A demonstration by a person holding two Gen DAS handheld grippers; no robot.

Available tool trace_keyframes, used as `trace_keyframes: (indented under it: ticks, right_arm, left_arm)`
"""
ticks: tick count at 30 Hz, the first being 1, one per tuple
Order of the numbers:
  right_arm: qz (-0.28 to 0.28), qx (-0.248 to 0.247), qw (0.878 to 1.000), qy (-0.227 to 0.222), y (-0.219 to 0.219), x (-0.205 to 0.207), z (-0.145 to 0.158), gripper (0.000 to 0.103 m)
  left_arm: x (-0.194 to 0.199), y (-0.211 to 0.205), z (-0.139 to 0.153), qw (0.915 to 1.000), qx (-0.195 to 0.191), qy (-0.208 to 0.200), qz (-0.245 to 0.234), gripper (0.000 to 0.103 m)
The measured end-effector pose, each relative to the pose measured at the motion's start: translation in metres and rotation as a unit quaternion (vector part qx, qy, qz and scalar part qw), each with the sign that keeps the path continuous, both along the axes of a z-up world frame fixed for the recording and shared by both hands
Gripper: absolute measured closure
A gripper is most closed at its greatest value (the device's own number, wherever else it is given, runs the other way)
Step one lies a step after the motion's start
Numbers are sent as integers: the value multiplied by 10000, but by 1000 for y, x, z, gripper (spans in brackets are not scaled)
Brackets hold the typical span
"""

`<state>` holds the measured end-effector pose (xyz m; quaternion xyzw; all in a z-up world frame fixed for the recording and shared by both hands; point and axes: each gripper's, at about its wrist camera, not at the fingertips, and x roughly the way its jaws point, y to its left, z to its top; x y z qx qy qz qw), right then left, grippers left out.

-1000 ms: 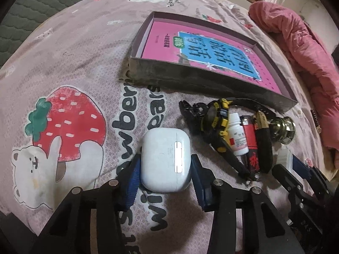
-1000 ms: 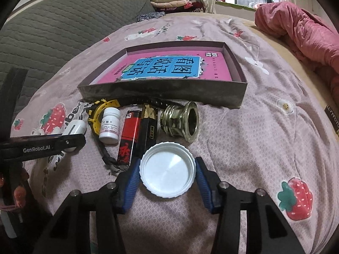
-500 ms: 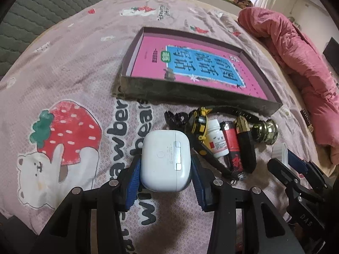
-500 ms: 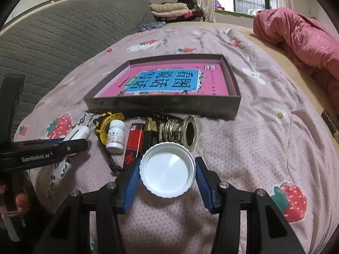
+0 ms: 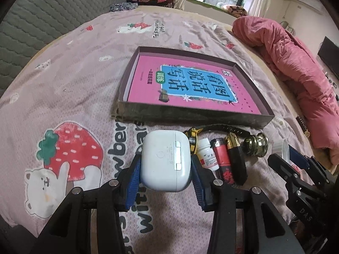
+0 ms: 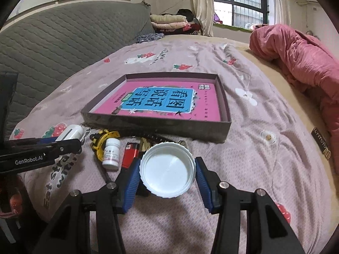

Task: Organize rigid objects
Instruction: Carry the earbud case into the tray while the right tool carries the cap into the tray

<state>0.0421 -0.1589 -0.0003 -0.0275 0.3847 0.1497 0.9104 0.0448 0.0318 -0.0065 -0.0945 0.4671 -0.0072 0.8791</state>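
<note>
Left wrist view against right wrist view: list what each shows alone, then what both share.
Only the left wrist view: the round brass knob, and the left tool clamping the white earbud case seen face on.

Only the right wrist view: the barred window, and the inside of the white plastic lid in the right tool.

Both: the shallow dark box holding a pink book, and the small white pill bottle.

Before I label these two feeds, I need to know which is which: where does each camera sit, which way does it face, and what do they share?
Left wrist view: on the left gripper, looking forward and down over the bed at the box; its fingers clamp a white earbud case; the right gripper shows at the right edge.
Right wrist view: on the right gripper, facing the same box, clamping a white lid; the left gripper enters at left.
Shared: the box, pink book, pill bottle, red lighter.
</note>
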Motion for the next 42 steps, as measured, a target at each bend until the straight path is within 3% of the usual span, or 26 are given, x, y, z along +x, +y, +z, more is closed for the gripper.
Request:
trace_keyframes:
  ticks: [11,22,32,42]
  right_arm:
    - [-179,-1,9997,-158,-9,20,12,52]
    - [-268,-93,9994,-216,-5,66,24,52]
    - [-287,20,9994,203,0,114,12,52]
    - [-253,-339,9974,581,6,139,-14,52]
  left_arm:
    - [18,-1,8,9999,-97,-135,4,57]
    - [54,5,14,9997,-37,-232,82,57]
    - [96,6,5,9998,39,-124,120,57]
    - [126,6,-19,9993,165,327,55,57]
